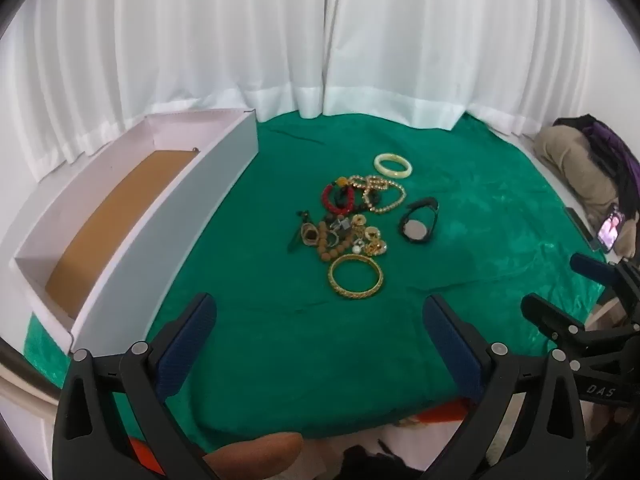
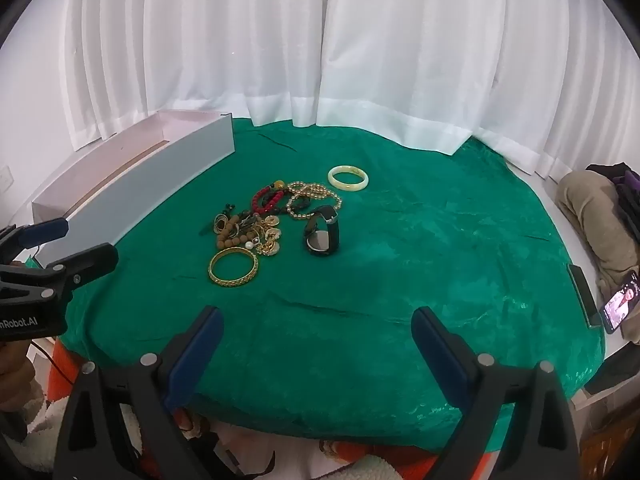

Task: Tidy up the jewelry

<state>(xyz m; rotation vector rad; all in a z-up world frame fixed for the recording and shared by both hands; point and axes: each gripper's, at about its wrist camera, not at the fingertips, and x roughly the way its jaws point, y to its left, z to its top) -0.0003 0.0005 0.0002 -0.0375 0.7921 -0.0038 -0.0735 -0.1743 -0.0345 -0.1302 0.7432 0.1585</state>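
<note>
A heap of jewelry (image 1: 352,220) lies mid-table on a green cloth (image 1: 280,340): a gold bangle (image 1: 355,277), a pale jade bangle (image 1: 393,165), a red bead bracelet (image 1: 338,196), a pearl strand (image 1: 384,196), a black watch (image 1: 418,226) and small earrings. The heap (image 2: 260,224), gold bangle (image 2: 233,268), jade bangle (image 2: 347,178) and watch (image 2: 322,236) also show in the right wrist view. My left gripper (image 1: 320,316) is open and empty near the front edge. My right gripper (image 2: 316,332) is open and empty, to its right.
A long white open box (image 1: 132,220) with a brown floor stands on the left; it also shows in the right wrist view (image 2: 160,184). White curtains (image 1: 320,40) hang behind. A phone (image 2: 620,304) and bundled clothes (image 2: 592,208) lie off the right edge.
</note>
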